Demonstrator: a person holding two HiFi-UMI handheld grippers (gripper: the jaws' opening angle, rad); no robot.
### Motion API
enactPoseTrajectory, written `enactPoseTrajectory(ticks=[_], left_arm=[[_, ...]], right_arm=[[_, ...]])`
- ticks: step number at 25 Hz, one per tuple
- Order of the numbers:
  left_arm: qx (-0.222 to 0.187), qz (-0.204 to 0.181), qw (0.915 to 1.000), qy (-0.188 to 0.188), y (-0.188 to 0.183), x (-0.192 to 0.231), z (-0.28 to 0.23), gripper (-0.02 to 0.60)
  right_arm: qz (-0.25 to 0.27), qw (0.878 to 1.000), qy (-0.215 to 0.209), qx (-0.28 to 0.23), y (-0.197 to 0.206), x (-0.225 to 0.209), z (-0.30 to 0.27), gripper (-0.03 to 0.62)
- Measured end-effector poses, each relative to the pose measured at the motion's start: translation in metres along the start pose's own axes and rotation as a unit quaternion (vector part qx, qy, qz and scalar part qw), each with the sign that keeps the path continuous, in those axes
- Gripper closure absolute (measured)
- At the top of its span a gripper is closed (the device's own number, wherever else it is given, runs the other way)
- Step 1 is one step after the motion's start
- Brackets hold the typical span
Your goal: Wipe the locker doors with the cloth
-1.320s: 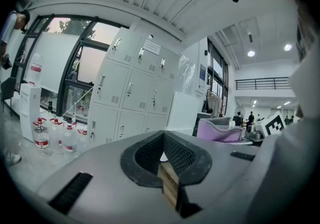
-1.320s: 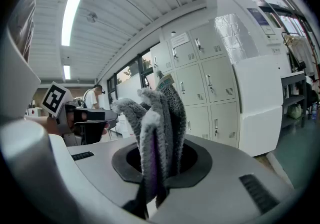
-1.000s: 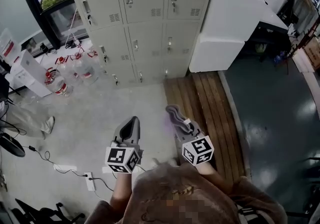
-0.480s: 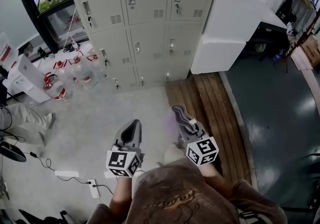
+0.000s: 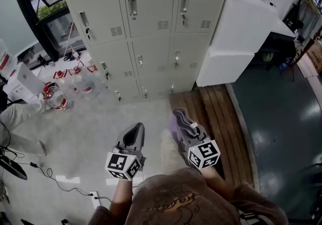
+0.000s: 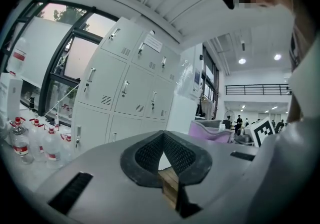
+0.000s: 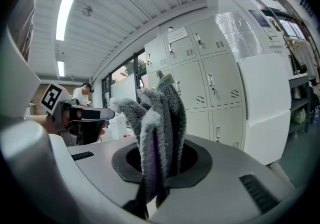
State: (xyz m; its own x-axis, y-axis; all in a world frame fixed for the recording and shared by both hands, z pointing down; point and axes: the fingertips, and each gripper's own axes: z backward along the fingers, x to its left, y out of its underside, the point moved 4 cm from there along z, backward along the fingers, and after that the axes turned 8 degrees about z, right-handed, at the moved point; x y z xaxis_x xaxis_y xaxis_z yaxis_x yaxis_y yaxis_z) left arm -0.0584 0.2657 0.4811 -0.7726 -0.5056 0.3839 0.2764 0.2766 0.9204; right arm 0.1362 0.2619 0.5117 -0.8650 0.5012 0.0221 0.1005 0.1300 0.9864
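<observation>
Two hand-held grippers sit at the bottom centre of the head view, with the locker doors (image 5: 151,27) well apart from them across the top.

The right gripper (image 5: 187,127) has its jaws closed tight on the cloth (image 5: 179,117). The cloth is a grey and purple bunch of folds standing up out of the jaws, and in the right gripper view it rises through the middle of the frame. The left gripper (image 5: 135,127) has its jaws brought together at the tips with nothing between them. In the left gripper view only a sliver of the wooden platform (image 5: 211,113) shows through the gap behind the tips. The cloth touches no door. Water bottles (image 5: 55,93) stand on the pale floor (image 5: 90,128) at the left of the head view.
</observation>
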Motion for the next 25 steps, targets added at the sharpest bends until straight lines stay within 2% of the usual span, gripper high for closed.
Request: enactPoseTrajectory(ticks=[7, 16, 25], left_arm=[[0.005, -0.003, 0.9998, -0.021, -0.034, 0.052, -0.096, 0.578], [-0.013, -0.002, 0.9985, -0.054, -0.100, 0.101, -0.222, 0.578], [-0.012, -0.002, 0.9958, -0.090, -0.127, 0.129, -0.264, 0.578]], right_arm=[[-0.007, 1.000, -0.025, -0.001, -0.014, -0.067, -0.098, 0.543], [0.004, 0.997, -0.078, -0.012, -0.065, -0.151, -0.224, 0.543], [0.031, 0.991, -0.129, -0.005, -0.078, -0.170, -0.288, 0.542]])
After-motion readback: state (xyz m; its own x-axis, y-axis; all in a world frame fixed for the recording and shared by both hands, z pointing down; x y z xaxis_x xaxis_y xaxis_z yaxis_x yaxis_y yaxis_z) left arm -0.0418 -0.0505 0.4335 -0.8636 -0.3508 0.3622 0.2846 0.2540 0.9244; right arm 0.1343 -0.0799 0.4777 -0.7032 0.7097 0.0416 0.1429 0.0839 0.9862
